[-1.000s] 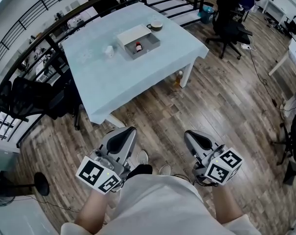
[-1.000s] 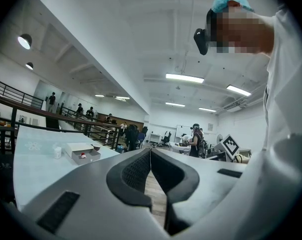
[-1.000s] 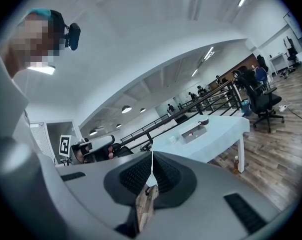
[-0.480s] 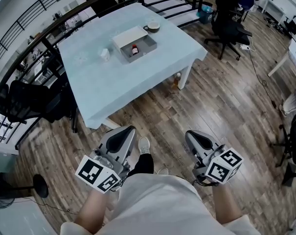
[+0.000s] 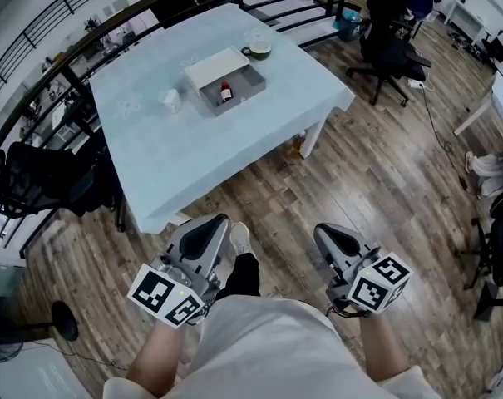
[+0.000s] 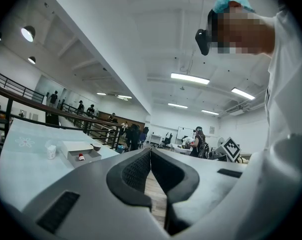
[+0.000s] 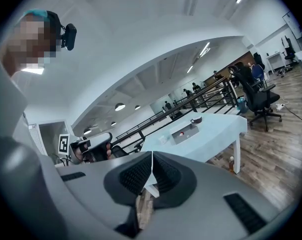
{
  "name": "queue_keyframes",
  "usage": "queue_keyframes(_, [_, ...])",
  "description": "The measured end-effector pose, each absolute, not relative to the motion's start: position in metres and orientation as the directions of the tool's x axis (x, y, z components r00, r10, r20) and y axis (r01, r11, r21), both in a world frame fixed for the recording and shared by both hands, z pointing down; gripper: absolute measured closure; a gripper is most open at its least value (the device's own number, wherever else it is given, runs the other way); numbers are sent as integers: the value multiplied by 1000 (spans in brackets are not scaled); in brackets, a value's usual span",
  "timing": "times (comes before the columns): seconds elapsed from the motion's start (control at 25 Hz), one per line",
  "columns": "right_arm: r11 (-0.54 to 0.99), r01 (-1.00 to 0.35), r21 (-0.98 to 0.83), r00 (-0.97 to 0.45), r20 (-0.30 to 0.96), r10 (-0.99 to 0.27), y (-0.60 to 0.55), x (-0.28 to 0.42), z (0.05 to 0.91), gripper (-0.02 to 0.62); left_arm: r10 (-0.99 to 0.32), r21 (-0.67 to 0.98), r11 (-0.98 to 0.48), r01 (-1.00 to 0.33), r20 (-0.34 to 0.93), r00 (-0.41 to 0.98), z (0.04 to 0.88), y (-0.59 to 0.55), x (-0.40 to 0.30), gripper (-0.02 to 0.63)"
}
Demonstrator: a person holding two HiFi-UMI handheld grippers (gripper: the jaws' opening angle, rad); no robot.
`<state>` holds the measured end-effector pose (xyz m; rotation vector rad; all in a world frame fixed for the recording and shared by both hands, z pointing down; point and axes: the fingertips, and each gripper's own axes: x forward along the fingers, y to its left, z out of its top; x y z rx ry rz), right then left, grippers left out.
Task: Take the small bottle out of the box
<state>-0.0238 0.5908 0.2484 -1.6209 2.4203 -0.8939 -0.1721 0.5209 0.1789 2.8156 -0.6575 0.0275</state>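
Note:
The small bottle (image 5: 225,92) has a red cap and stands inside an open grey box (image 5: 234,85) on the table with a pale blue cloth (image 5: 193,148). Both grippers are held low by my body, well short of the table. My left gripper (image 5: 217,224) is shut with nothing in it, and so is my right gripper (image 5: 325,230). In the left gripper view the closed jaws (image 6: 151,152) point past the distant box (image 6: 86,153) and bottle (image 6: 81,157). In the right gripper view, beyond the gripper (image 7: 151,156), the box (image 7: 186,133) is small and far.
A small white cup (image 5: 171,100) stands left of the box and a dark bowl (image 5: 258,50) behind it. A bottle (image 5: 299,144) stands on the wood floor by the table leg. Black railing runs behind the table. Office chairs (image 5: 392,48) stand at the right, another (image 5: 43,181) at the left.
The table has drifted a little left and down in the head view, and my foot has stepped forward between the grippers. Both grippers stay shut in the same place.

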Motion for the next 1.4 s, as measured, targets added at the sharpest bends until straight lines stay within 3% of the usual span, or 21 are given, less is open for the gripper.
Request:
queue_keyframes(0.88, [238, -807, -541, -454, 309, -836, 317, -57, 250, 572, -422, 316, -843, -435, 112, 900, 195, 242, -195, 586])
queue_keyframes(1.4, [230, -818, -527, -450, 337, -827, 216, -72, 250, 572, -422, 341, -832, -437, 122, 898, 205, 140, -212, 586])
